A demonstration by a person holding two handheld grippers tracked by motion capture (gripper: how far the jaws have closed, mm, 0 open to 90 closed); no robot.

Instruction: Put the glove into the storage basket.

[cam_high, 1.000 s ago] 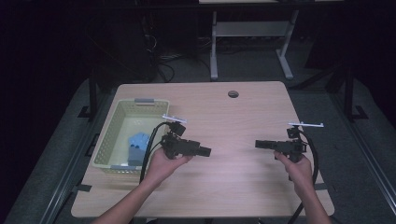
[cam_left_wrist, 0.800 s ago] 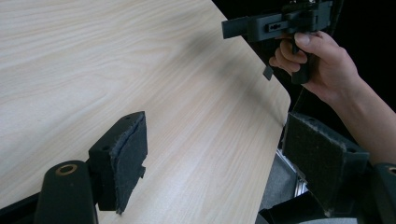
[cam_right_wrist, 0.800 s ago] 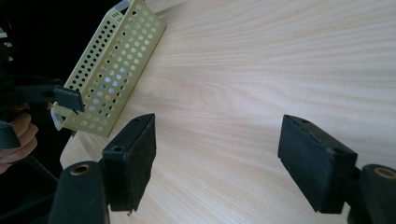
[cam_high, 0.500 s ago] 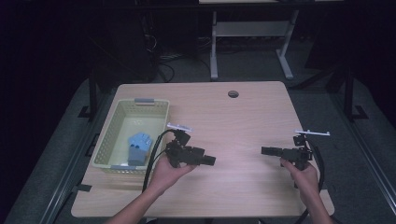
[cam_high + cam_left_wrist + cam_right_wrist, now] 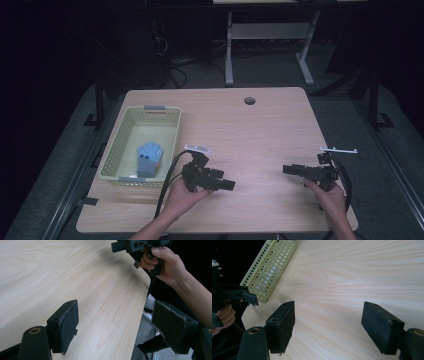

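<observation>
blue cloth (image 5: 148, 156): small crumpled light-blue thing with a darker blue patch, lying in the near half of the basket, can't make out more than that
basket (image 5: 171, 144): pale yellow-green, perforated walls, on the table's left side, just left of the left gripper
left gripper (image 5: 229, 185): held low over the table near the front edge, jaws spread wide, nothing in them
right gripper (image 5: 288, 169): over the right front, jaws wide apart too, empty, pointing at the left one
table (image 5: 260, 135): light wood, bare between the grippers
</observation>
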